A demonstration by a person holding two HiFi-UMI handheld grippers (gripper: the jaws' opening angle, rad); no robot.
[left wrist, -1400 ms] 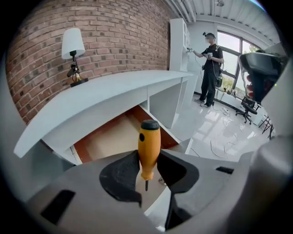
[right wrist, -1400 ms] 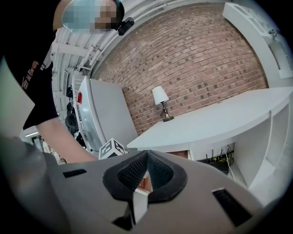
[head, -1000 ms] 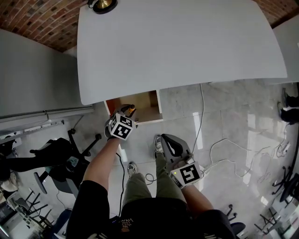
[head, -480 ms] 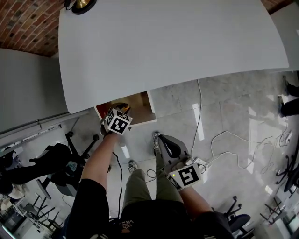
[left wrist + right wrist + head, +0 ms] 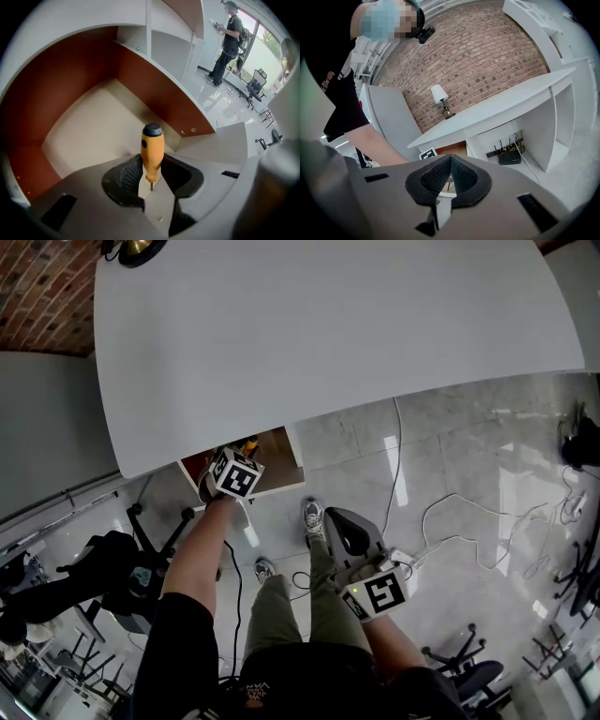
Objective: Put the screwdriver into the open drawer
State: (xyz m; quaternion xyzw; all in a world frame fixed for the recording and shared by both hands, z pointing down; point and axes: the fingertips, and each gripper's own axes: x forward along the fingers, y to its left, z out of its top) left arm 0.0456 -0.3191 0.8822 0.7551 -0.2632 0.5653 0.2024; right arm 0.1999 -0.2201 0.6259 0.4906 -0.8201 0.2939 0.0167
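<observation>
Gripping orange-handled screwdriver (image 5: pixel 152 150) in left hand-held gripper (image 5: pixel 151 180) over open drawer (image 5: pixel 89 126) interior; not yet released. Nothing in clenched right hand-held gripper (image 5: pixel 449 177).

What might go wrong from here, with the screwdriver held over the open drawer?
The left gripper pinches the orange-handled screwdriver only at the handle's narrow lower end, so it may tilt or slip early.
It seems to hang above the floor of the open red-brown drawer; released there, it could bounce or roll.
The white tabletop overhangs part of the drawer, so lifting out may bump it.
</observation>
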